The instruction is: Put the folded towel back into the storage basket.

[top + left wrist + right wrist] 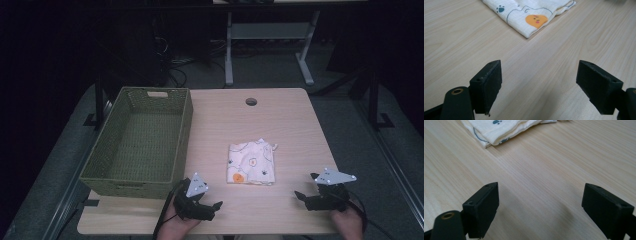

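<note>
Folded cloth on tabletop, both hand-held grippers empty.
High view: folded printed cloth lies ahead of and between left hand-held gripper and right hand-held gripper; green basket beyond the left one. Left gripper view: jaws spread wide, cloth ahead, apart. Right gripper view: jaws wide, cloth ahead-left.

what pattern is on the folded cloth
Cream folded cloth with dark line drawings, a paw print and an orange blob; clearest in the left gripper view.

Overhead plus close views (shared cloth)
</note>
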`<action>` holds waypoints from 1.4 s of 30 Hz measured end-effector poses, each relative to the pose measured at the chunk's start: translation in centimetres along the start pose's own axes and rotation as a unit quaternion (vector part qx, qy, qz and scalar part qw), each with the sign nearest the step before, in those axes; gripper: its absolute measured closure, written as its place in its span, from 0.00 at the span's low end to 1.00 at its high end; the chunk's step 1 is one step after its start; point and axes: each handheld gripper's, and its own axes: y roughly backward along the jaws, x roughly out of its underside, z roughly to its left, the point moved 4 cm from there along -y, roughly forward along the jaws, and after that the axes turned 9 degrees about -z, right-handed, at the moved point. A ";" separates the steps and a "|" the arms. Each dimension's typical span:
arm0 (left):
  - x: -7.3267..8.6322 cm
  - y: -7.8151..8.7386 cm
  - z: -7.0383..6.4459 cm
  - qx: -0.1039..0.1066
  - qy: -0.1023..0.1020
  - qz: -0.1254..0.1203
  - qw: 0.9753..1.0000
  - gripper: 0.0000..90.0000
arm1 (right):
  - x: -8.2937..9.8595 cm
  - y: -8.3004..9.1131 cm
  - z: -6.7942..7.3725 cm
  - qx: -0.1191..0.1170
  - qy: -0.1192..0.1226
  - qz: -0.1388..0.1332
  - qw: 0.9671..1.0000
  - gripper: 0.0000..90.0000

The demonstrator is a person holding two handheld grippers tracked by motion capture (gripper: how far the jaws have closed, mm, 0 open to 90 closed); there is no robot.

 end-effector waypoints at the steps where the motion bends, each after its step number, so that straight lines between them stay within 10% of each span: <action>1: 0.0 0.0 0.0 0.001 0.000 0.000 1.000 0.24 | 0.0 0.0 0.0 0.000 0.000 0.000 1.000 0.15; 27: -2.1 0.7 -0.4 -0.005 -0.003 -0.025 1.000 0.23 | -0.4 0.1 0.6 -0.005 0.008 -0.008 1.000 0.15; 42: -4.9 -1.4 -0.3 0.001 -0.021 0.007 1.000 0.23 | -0.5 0.5 0.9 -0.001 0.001 -0.016 1.000 0.15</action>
